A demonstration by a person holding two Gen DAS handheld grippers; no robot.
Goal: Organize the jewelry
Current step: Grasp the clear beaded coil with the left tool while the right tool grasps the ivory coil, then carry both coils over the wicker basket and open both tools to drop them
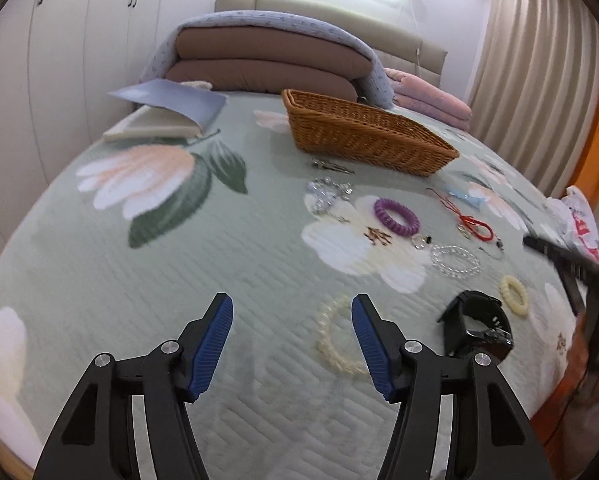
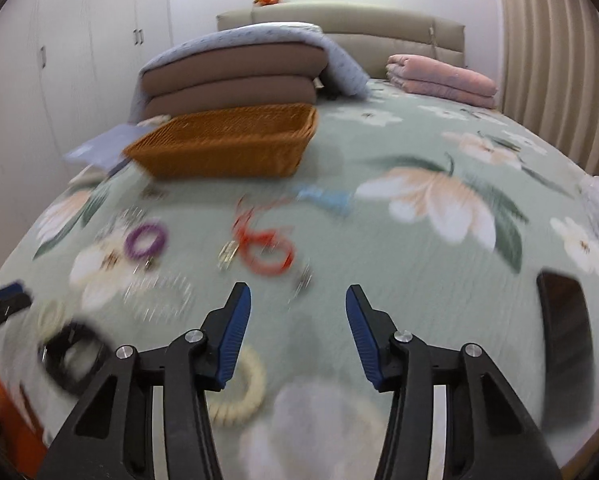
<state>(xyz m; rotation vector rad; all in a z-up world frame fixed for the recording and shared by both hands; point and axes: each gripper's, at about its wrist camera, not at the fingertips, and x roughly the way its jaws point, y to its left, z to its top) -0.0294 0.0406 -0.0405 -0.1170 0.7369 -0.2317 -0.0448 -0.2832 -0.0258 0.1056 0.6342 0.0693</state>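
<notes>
Jewelry lies spread on a green floral bedspread (image 1: 219, 264) in front of a wicker basket (image 1: 363, 132). In the left wrist view I see a purple coil band (image 1: 396, 216), a red cord (image 1: 473, 222), a clear bead bracelet (image 1: 455, 261), a cream band (image 1: 514, 294), a black watch (image 1: 479, 330) and a pearl bracelet (image 1: 335, 340). My left gripper (image 1: 292, 332) is open and empty, just above the pearl bracelet. My right gripper (image 2: 298, 322) is open and empty, above the bed near a cream bracelet (image 2: 241, 390) and the red cord (image 2: 265, 246). The right wrist view is blurred.
Folded brown cushions (image 1: 267, 60) and a pink blanket (image 1: 431, 100) lie behind the basket (image 2: 227, 146). A blue folder on a box (image 1: 167, 108) sits at the far left. A plastic bag (image 1: 579, 220) lies at the bed's right edge. A dark object (image 2: 565, 320) lies at the right.
</notes>
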